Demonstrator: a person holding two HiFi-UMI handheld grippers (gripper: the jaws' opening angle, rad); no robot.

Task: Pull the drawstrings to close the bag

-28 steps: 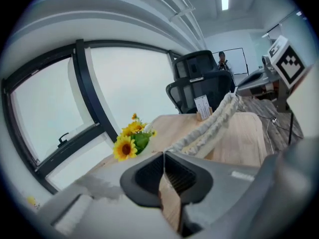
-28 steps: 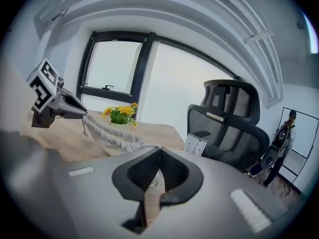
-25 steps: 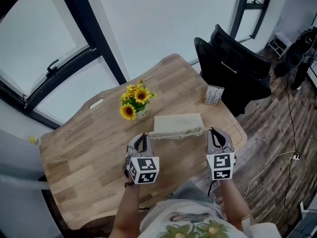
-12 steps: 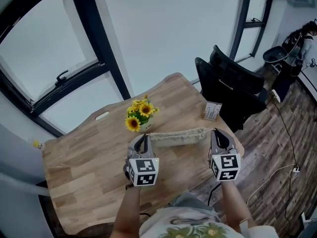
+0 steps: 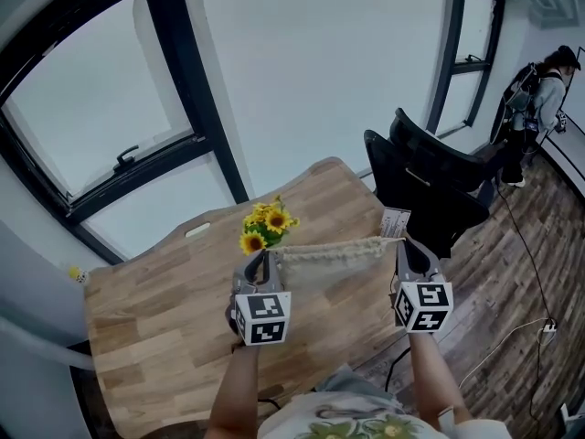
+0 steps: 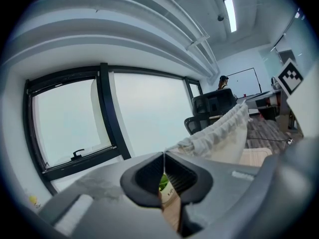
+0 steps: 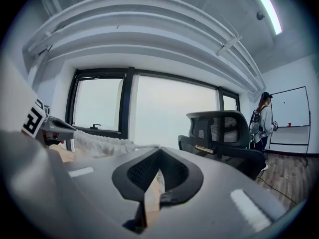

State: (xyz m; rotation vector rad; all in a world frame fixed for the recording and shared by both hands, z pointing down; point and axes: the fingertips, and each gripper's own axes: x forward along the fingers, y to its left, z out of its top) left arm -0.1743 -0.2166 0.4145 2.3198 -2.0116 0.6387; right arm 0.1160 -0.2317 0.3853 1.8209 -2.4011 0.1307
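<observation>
left gripper point(image 5: 261, 258): pinches left drawstring point(image 6: 164, 158) | right gripper point(image 5: 405, 245): pinches right drawstring point(image 7: 144, 146) | bag point(image 5: 331, 263): stretched between them over tabletop point(image 5: 155, 309)

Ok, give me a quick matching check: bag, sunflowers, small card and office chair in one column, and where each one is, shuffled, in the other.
Things:
1. drawstring bag
2. sunflowers
3. small card
4. black office chair

Places:
A. on the floor, past the table on its right
B. on the table, just beyond the left gripper
C. in the air, stretched by its drawstrings between the left gripper and the right gripper
D. at the table's right edge, beyond the right gripper

Pairs: 1-C, 2-B, 3-D, 4-A.
</observation>
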